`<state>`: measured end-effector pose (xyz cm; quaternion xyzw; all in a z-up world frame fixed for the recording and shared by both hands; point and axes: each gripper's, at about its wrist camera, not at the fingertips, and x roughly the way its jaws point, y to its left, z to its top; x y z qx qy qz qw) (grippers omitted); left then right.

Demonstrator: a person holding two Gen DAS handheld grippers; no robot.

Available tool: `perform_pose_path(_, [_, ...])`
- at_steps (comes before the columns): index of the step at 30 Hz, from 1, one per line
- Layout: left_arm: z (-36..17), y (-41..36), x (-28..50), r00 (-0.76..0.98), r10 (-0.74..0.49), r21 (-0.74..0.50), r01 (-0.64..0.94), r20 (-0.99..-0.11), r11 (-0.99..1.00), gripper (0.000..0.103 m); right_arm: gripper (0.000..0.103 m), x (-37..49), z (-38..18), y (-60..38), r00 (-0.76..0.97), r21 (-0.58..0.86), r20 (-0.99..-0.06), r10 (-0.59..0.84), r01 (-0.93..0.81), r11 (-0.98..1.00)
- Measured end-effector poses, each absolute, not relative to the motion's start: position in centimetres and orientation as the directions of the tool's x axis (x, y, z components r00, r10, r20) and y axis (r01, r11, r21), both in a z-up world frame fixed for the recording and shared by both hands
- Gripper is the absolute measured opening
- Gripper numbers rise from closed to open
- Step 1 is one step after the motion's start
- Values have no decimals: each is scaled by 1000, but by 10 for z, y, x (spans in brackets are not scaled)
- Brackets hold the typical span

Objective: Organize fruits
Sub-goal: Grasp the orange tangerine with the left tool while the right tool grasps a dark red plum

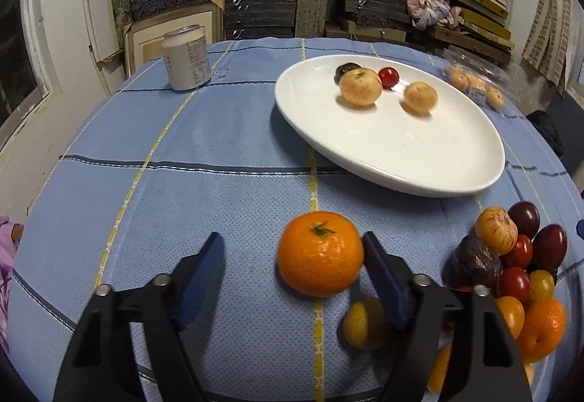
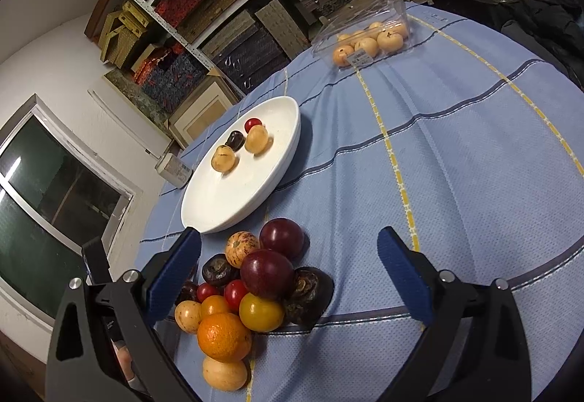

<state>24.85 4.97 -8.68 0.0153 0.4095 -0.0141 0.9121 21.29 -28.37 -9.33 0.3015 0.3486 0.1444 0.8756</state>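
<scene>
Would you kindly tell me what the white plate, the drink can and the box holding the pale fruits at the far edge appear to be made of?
The white plate looks like glazed ceramic: smooth, glossy, with soft reflections. The drink can seems to be metal, judging by its silvery rim, with a pale printed wrap. The box is probably thin clear plastic: transparent, shiny, with the fruit visible through it.
</scene>
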Motion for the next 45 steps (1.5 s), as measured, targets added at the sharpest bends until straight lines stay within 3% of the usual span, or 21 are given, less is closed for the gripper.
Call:
perform_pose_path(2, [-88,47,249,661,-20,19,51,-750,999,65,95,213,-93,-282,713,625,-525,465,-47,779])
perform_pose_path(5, [-92,47,251,640,-39,5,66,-768,998,46,95,212,-92,-279,712,609,-530,460,-58,791])
perform_pose_path(12, [-84,60,248,651,-50,-47,22,-757,999,45,94,208,-87,-252,685,489,-570,454,-162,857])
perform_pose_path(14, [-82,63,247,654,-64,-68,20,-754,997,45,87,210,-91,-246,654,493,-582,484,-190,849])
perform_pose_path(16, [-80,63,246,652,-80,-86,24,-754,996,45,73,214,-96,-246,621,522,-591,515,-192,831])
perform_pose_path(21, [-79,57,244,652,-94,-85,45,-752,995,45,70,219,-104,-248,597,552,-600,532,-173,816])
perform_pose_path(23, [-78,56,243,655,-94,-82,49,-750,995,46,64,218,-103,-246,597,543,-601,531,-183,820])
perform_pose_path(27, [-78,55,242,656,-93,-80,50,-749,996,45,55,217,-102,-230,604,450,-631,487,-227,864])
perform_pose_path(32, [-77,53,242,656,-89,-72,52,-749,996,45,52,215,-104,-212,635,312,-660,400,-253,916])
perform_pose_path(36, [-78,52,242,655,-84,-65,54,-751,996,46,38,218,-109,-209,630,299,-668,396,-261,918])
perform_pose_path(45, [-72,50,238,676,-97,-72,64,-731,995,46,38,211,-100,-217,665,317,-621,414,-270,909])
